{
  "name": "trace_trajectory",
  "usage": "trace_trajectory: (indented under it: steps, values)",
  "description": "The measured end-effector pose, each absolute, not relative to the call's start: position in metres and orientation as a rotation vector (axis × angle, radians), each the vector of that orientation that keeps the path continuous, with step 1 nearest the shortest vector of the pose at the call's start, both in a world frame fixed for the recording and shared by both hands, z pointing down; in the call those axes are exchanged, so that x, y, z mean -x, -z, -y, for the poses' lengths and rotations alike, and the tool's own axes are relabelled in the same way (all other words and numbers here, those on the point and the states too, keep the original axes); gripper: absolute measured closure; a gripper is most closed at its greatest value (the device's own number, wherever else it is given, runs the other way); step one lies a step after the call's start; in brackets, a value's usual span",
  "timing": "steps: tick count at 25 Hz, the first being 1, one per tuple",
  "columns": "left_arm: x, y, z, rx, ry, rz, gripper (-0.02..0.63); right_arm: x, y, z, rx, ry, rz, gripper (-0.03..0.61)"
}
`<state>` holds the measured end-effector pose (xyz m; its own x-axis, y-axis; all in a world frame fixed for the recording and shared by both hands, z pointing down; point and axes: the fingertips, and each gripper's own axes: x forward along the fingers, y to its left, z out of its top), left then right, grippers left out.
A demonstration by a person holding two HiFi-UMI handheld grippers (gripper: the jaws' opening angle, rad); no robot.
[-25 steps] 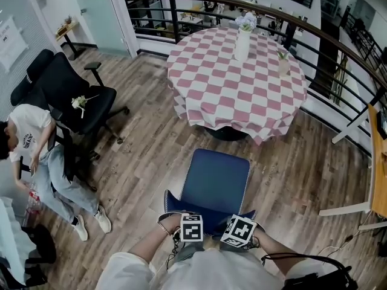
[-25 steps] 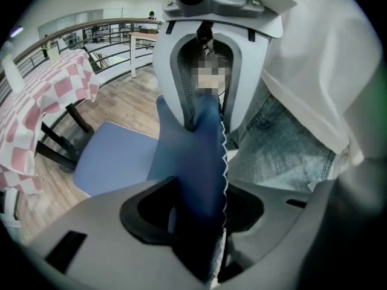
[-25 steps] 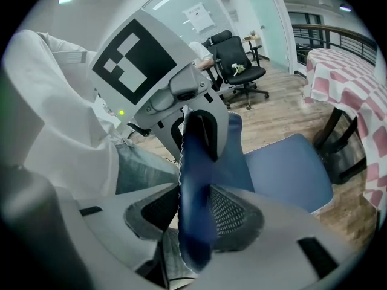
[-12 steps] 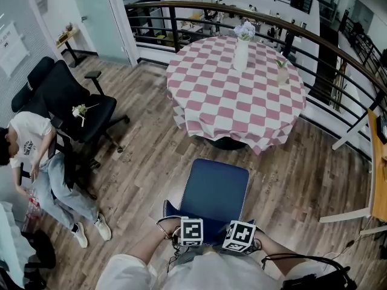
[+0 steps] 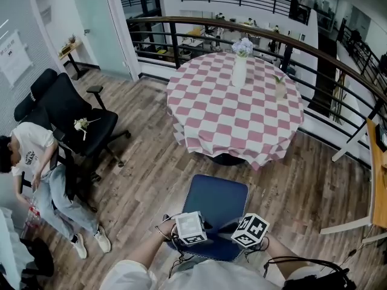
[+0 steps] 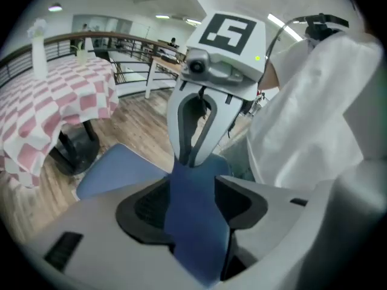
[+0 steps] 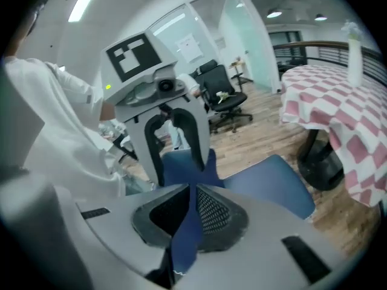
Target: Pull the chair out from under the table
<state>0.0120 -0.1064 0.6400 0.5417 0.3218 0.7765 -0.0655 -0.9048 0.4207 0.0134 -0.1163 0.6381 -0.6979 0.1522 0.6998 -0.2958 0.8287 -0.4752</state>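
The blue chair stands with its seat just clear of the round table, which has a pink-and-white checked cloth. Both grippers meet at the top of the chair's back, close to my body. My left gripper has the blue back between its jaws. They have just closed a little but still stand wide. My right gripper has just closed and pinches the back's edge thin between its pads. The seat and the table lie beyond the jaws.
A white vase of flowers and a small glass vase stand on the table. A black office chair and a person sitting on the floor are at the left. A curved railing runs behind the table. A white frame stands at the right.
Both marker cubes have tipped, and the right one has shifted to the right. The head view has swung, so the table and chair sit lower in the picture.
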Motion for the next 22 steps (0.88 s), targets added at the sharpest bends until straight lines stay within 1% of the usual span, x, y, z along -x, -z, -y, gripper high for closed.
trace_trajectory:
  steps: [2, 4, 9, 10, 18, 22]
  values:
    - [-0.025, -0.634, 0.125, -2.431, -1.241, -0.099, 0.403, -0.021, -0.635, 0.143, -0.269, -0.771, 2.251, 0.538]
    - [-0.035, -0.628, 0.14, -2.466, -1.183, 0.001, 0.445, -0.033, -0.633, 0.165, -0.424, -0.808, 2.256, 0.543]
    - [-0.05, -0.617, 0.177, -2.501, -1.073, 0.243, 0.593, -0.068, -0.626, 0.217, -0.814, -0.871, 2.207, 0.551]
    - [-0.052, -0.615, 0.183, -2.499, -1.046, 0.294, 0.609, -0.075, -0.625, 0.225, -0.88, -0.877, 2.196, 0.551]
    - [-0.047, -0.605, 0.239, -2.404, -0.946, 0.865, 0.609, -0.116, -0.6, 0.258, -1.318, -0.864, 2.184, 0.552]
    - [-0.052, -0.596, 0.252, -2.366, -0.822, 1.056, 0.609, -0.125, -0.594, 0.262, -1.464, -0.843, 2.157, 0.552]
